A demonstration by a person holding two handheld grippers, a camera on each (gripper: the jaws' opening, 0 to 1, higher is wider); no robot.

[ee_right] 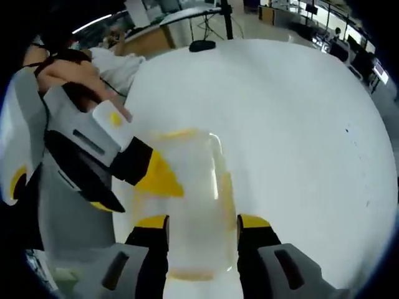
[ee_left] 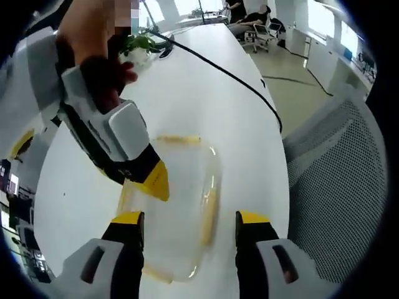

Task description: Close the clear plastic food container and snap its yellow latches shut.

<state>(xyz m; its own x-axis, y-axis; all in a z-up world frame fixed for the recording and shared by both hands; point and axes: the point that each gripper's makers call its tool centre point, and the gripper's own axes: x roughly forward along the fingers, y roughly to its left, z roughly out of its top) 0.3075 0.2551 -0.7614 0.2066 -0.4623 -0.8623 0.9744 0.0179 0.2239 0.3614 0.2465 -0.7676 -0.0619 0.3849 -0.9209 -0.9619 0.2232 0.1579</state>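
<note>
1. Left gripper view looks down on a clear plastic container lying on a white table, its lid in place and yellow latches along its edges.
2. The left hand-held gripper hovers over the container with its yellow-tipped jaws spread wide, one to each side of the box, gripping nothing.
3. One yellow latch runs along the container's right edge in this view, just inside the right jaw; another latch lies along the far edge.
4. The right hand-held gripper reaches in from the upper left, held by a person's hand, its yellow tip down at the container's near-left corner; whether its jaws are parted cannot be told here.
5. A black cable trails across the table beyond the box, a green plant stands near the far end, and a mesh chair back sits beside the table at right.
6. Right gripper view shows the same container between the right hand-held gripper's own wide-spread, empty jaws.
7. The left hand-held gripper enters there from the left, its yellow tip resting over the box's left side.
</note>
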